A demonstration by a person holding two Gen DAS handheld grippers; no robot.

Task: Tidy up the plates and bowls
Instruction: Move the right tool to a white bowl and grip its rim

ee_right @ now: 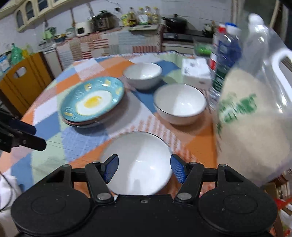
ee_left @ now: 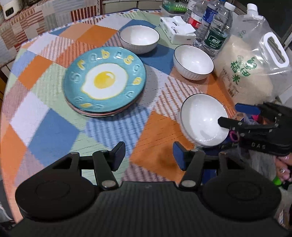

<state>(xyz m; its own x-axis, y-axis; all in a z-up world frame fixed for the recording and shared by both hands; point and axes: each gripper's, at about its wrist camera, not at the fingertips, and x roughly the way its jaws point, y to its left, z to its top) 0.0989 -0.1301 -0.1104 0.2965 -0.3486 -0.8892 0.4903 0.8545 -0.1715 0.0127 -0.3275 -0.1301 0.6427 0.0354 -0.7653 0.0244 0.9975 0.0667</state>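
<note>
A round table (ee_right: pixel 87 144) wears a cloth of orange, blue, green and white squares. Behind it a long counter (ee_right: pixel 113 43) has a striped cloth too. The wall (ee_right: pixel 69 16) is white tile, with pale cupboards (ee_right: pixel 27 12) up high. A yellow wooden chair (ee_right: pixel 23 80) stands at the left.

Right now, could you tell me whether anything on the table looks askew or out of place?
Yes: the near bowl is tipped on its side with its opening facing sideways, by the right gripper, whose jaws are open. The two other bowls sit upright; the plates are stacked neatly.
</note>
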